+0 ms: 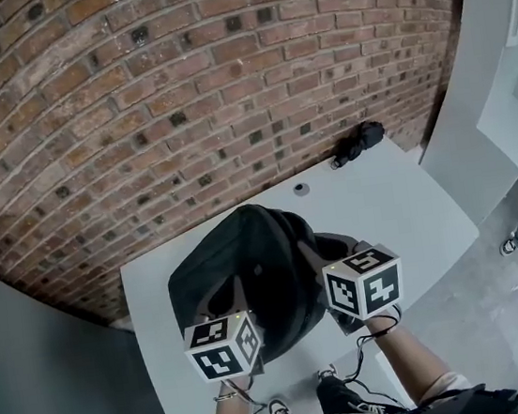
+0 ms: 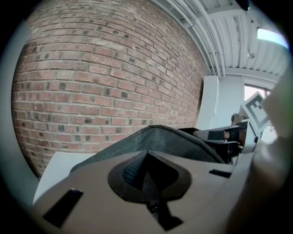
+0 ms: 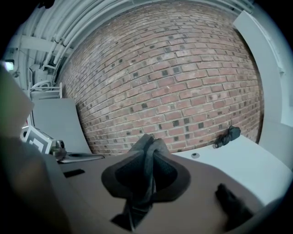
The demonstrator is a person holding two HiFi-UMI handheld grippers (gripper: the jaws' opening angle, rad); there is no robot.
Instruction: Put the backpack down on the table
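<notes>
The black fabric backpack (image 1: 248,269) is over the near-left part of the white rectangular table (image 1: 403,220), close to its near and left edges. Bare tabletop lies open to the right of the backpack and beyond it. A small black bundle (image 1: 359,141) lies well beyond the backpack, at the far right corner. The left gripper (image 2: 147,157) and right gripper (image 3: 149,155) are each pinched tight on fabric at the backpack's near side. The backpack's bulk bulges toward the red brick wall (image 1: 177,89), and its long axis appears to run left to right.
</notes>
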